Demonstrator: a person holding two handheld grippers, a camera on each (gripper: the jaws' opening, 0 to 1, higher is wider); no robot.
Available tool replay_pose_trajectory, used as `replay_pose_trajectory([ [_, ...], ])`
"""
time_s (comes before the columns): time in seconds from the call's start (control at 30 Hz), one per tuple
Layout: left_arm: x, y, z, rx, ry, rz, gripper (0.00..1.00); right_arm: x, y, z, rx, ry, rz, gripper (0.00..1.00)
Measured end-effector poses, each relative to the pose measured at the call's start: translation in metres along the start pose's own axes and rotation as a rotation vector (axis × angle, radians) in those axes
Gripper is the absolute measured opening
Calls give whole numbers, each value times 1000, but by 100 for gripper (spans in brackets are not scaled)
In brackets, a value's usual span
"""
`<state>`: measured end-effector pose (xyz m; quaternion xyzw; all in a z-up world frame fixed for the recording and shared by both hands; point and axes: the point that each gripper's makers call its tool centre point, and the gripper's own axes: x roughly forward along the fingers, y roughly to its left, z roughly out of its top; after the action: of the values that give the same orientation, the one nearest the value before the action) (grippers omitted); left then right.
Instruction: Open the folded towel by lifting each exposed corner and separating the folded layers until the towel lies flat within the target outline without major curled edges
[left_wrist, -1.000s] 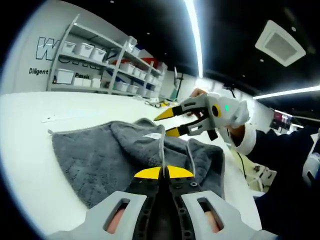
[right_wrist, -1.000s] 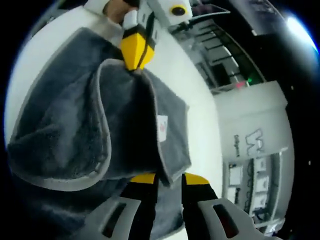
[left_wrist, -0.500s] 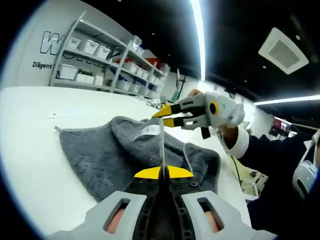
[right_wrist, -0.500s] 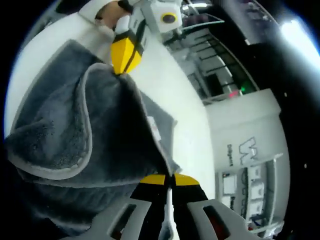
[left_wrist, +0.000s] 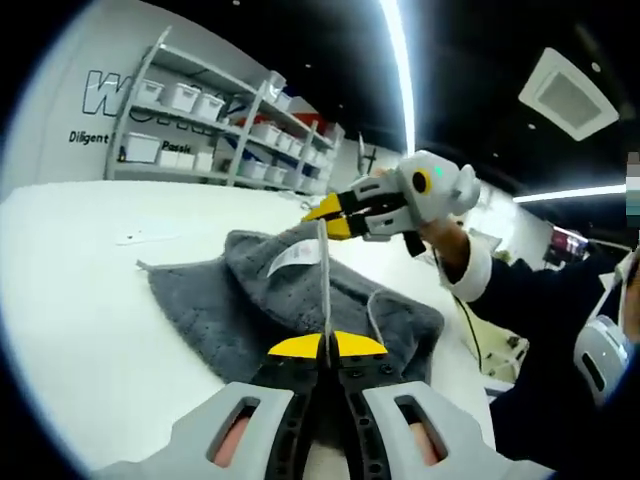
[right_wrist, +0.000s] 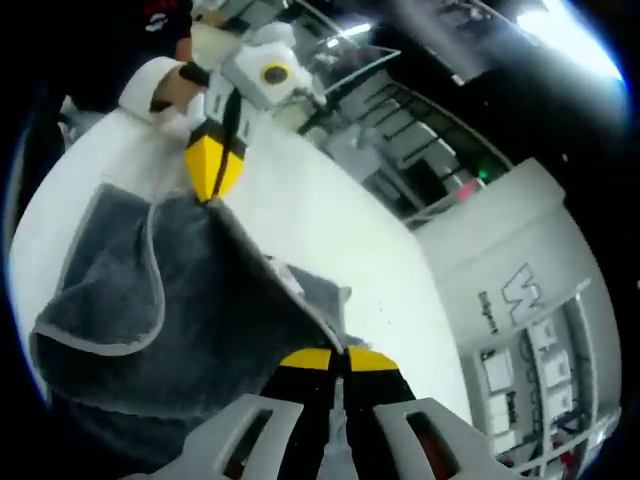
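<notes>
towel (left_wrist: 250, 300) on white table (left_wrist: 80, 300); shelving (left_wrist: 200, 130) behind.

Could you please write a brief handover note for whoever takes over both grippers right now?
Left gripper: shut on the towel hem.
Right gripper: shut on the same hem at the other end, so the edge is stretched between them above the white table.
Done: top layer lifted; care label exposed.
Left: the rest lies bunched and folded; spread it flat. No target outline can be made out.

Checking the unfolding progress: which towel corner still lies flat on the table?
The pointed corner toward the shelves in the left gripper view; the towel's other ends are pinched up by the two tools.
</notes>
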<state>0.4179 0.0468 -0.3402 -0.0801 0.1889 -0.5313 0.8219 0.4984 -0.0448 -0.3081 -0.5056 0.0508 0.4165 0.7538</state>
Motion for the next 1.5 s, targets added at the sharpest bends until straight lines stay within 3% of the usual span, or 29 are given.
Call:
replay_pose_trajectory([
  [0.27, -7, 12, 6, -15, -6, 32, 2, 15, -14, 15, 115, 1, 31, 0],
  [0.73, -50, 28, 20, -70, 6, 108, 2, 52, -17, 53, 144, 11, 106, 0],
  [1.17, -90, 56, 0, -139, 67, 209, 2, 104, 8, 85, 76, 25, 236, 0],
  [1.33, -111, 78, -5, -58, 105, 334, 2, 128, 13, 97, 40, 30, 300, 0],
  [1.5, -119, 89, -11, -67, 127, 358, 2, 146, 19, 105, 14, 31, 326, 0],
])
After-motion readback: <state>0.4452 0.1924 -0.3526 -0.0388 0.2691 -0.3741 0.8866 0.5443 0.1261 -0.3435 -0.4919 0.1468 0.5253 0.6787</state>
